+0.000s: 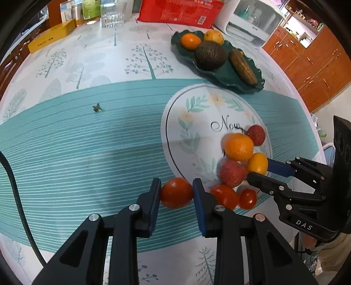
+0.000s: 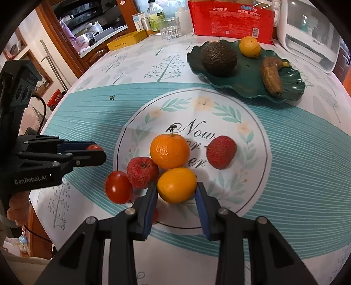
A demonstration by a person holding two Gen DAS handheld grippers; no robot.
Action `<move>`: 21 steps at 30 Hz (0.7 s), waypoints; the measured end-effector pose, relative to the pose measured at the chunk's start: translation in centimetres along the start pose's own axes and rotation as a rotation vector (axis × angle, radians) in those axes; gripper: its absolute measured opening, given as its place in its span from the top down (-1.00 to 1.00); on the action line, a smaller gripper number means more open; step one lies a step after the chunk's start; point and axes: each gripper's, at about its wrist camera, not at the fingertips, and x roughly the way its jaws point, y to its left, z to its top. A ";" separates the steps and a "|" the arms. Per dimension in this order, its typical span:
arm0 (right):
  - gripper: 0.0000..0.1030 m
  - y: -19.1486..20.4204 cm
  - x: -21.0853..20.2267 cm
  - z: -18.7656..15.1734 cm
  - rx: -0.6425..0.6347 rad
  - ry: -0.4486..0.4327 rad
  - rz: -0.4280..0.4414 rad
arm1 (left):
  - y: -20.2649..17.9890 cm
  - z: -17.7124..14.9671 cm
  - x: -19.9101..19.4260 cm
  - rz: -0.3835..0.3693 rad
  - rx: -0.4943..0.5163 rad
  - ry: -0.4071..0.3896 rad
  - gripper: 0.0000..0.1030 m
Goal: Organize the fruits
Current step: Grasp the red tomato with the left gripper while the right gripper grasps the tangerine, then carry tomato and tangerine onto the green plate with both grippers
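My left gripper (image 1: 176, 193) is shut on a red cherry tomato (image 1: 176, 193); it also shows in the right wrist view (image 2: 94, 151). My right gripper (image 2: 176, 186) is closed around a small orange kumquat (image 2: 176, 185), pads touching both sides; it also shows in the left wrist view (image 1: 260, 170). On the round floral mat (image 2: 248, 149) lie a mandarin (image 2: 169, 151), two red lychees (image 2: 221, 152) (image 2: 142, 172) and a tomato (image 2: 118, 186). The dark green plate (image 2: 248, 87) holds an avocado (image 2: 219, 58), an orange fruit (image 2: 250, 46) and a browned banana (image 2: 271, 77).
At the table's back stand a red packet (image 2: 230, 19), a glass (image 2: 171, 30), bottles (image 2: 155, 18), a yellow box (image 2: 127, 40) and a white appliance (image 2: 311, 35). A small dark stem piece (image 2: 112, 97) lies on the teal cloth. The table edge is at left.
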 end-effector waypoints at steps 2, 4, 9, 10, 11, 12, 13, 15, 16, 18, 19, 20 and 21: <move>0.33 -0.1 -0.8 0.1 0.006 -0.012 -0.004 | -0.1 0.3 -0.9 0.003 -0.002 -0.014 0.46; 0.33 -0.3 -1.7 0.3 0.012 -0.028 -0.008 | -0.2 0.7 -1.9 0.007 -0.004 -0.033 0.46; 0.33 -0.6 -4.5 1.1 0.013 -0.079 -0.015 | -1.3 2.6 -4.1 0.009 -0.008 -0.079 0.46; 0.33 -0.7 -5.3 1.5 0.011 -0.094 -0.018 | -1.6 3.1 -4.7 0.007 -0.004 -0.089 0.46; 0.33 -0.8 -5.9 1.9 0.009 -0.107 -0.021 | -2.0 3.6 -5.1 0.005 0.001 -0.097 0.46; 0.33 -0.9 -6.6 2.3 0.007 -0.123 -0.023 | -2.5 4.3 -5.6 0.005 0.010 -0.107 0.46; 0.33 -1.1 -7.6 2.9 0.000 -0.145 -0.031 | -2.9 4.8 -5.9 0.005 0.019 -0.114 0.46; 0.33 -1.4 -8.9 3.9 -0.010 -0.176 -0.044 | -3.8 6.1 -6.5 0.009 0.041 -0.132 0.46; 0.33 -1.7 -9.6 4.7 -0.018 -0.196 -0.054 | -4.4 6.9 -7.0 0.016 0.058 -0.145 0.46; 0.33 -2.1 -11.1 6.2 -0.033 -0.232 -0.075 | -5.3 8.5 -7.9 0.042 0.090 -0.170 0.46; 0.33 -2.5 -11.9 7.1 -0.042 -0.253 -0.089 | -5.8 9.5 -8.3 0.055 0.104 -0.184 0.46; 0.33 -2.9 -12.7 8.0 -0.049 -0.273 -0.102 | -6.2 10.5 -8.7 0.064 0.113 -0.194 0.46; 0.33 -3.2 -13.3 8.8 -0.055 -0.288 -0.111 | -6.4 11.5 -9.0 0.070 0.118 -0.203 0.46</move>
